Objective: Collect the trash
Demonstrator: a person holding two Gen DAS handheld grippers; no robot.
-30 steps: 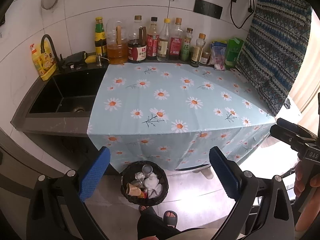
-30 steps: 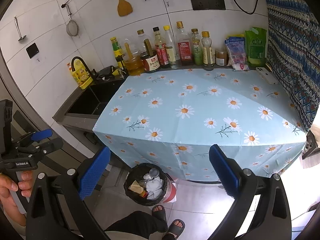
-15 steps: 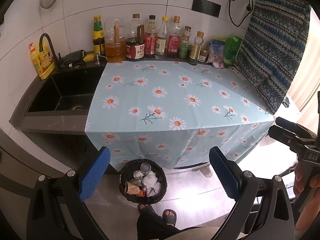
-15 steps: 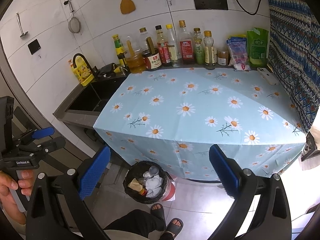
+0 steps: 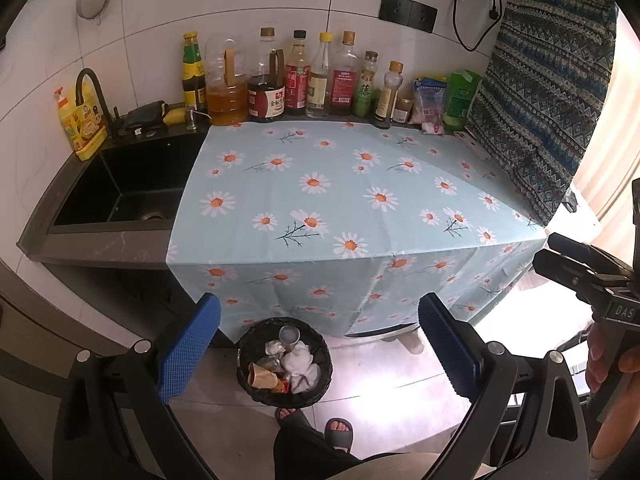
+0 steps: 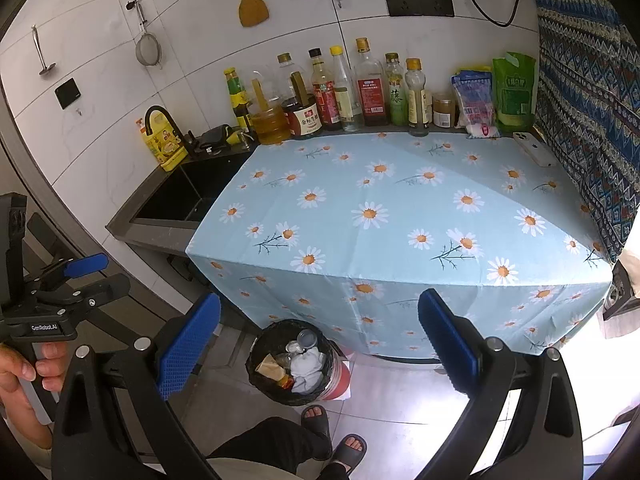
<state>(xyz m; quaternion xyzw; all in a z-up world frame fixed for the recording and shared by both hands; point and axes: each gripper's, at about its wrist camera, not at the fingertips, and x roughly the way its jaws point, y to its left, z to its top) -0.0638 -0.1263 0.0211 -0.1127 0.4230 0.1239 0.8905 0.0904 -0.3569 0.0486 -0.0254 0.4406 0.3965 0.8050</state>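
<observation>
A black-lined trash bin (image 5: 285, 362) is sitting on the floor at the near edge of a kitchen worktop (image 5: 340, 192), holding crumpled white tissue (image 5: 302, 364), a brown paper scrap (image 5: 262, 378) and a small metal can (image 5: 289, 334). Both grippers are hovering well above it, held back from the worktop. The left gripper (image 5: 318, 344) is standing wide open with nothing between its blue fingers (image 5: 188, 354); the right gripper (image 6: 318, 344) is spread just as wide and equally empty.

No loose trash is showing on the daisy-print cloth (image 6: 400, 216), so collection is looking finished or nearly so. Doing this step well probably means scanning the far row of bottles (image 5: 296, 76) and the packets (image 6: 492, 92) at the far right before calling it done, and keeping the open fingers clear of the bottles, which could tip easily.

The right wrist view is showing a white phone (image 6: 534, 148) lying flat at the far right of the cloth, of which the left view catches only an edge, plus a red container (image 6: 340, 374) touching the bin's right side, hidden from the left camera. The left wrist view is looking deeper into the black sink (image 5: 132, 188) at the left, down to its drain. Each camera is also catching the other gripper at the frame's edge.
</observation>
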